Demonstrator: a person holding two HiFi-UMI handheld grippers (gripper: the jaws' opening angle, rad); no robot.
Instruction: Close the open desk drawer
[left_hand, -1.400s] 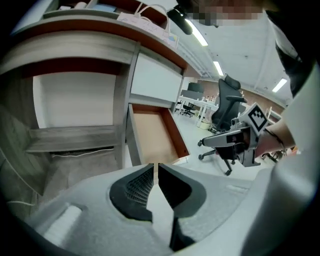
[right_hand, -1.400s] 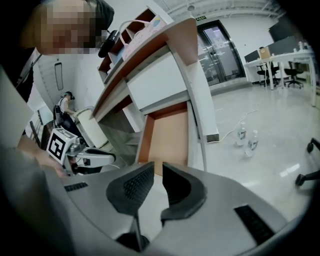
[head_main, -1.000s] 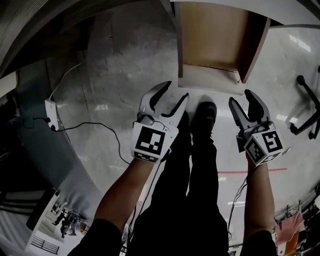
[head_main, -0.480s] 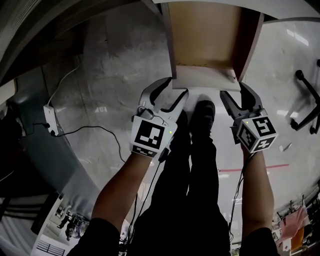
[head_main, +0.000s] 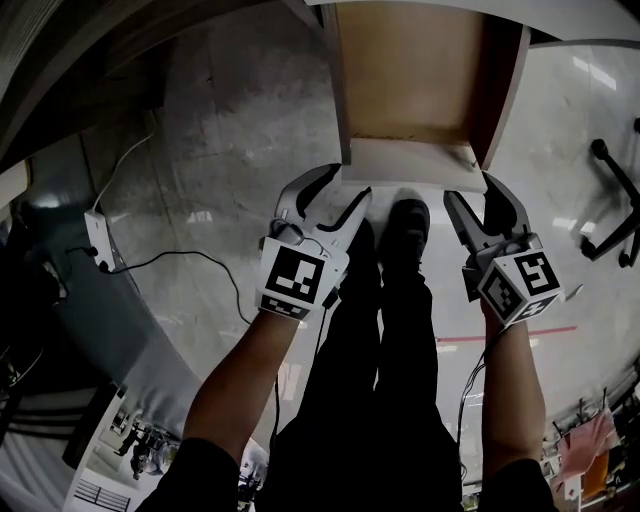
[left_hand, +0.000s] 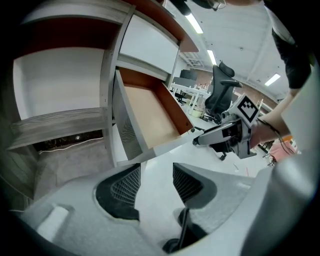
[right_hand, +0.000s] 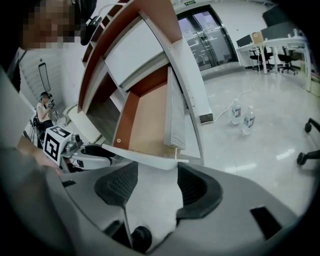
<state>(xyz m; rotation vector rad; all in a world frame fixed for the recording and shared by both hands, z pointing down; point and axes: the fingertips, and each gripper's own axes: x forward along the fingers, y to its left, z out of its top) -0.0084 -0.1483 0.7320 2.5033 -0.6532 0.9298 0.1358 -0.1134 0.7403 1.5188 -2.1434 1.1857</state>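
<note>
Step in hand: lining up for the push. The drawer (head_main: 405, 70) is sitting pulled well out of the desk (left_hand: 107, 75). Its bare wood bottom is showing and its white front panel (head_main: 408, 160) is facing the person.

The left hand-held gripper (head_main: 350, 185) is pointing at the panel's left end, the right hand-held gripper (head_main: 470, 190) at its right end. Both are standing with jaws moderately apart and are holding nothing (in each gripper view only the white panel face is filling the gap between the pads, with no handle or edge being pinched). In the head view the tips are looking right at the panel's lower edge. Actual contact I cannot confirm.

Pose: both forearms (head_main: 250, 380) are reaching forward and down, one on either side of the person's legs (head_main: 390, 400). The grippers are riding roughly level with each other, marker cubes facing up, jaws aiming into the drawer front.

Next move, my read: no grasp needed. Press both sets of tips flat on the panel and drive straight in, with even force on both ends so the box isn't racking. Risk I'm watching: the tips are sitting low on the panel, so they could end up slipping under the edge instead of pushing it.
</note>
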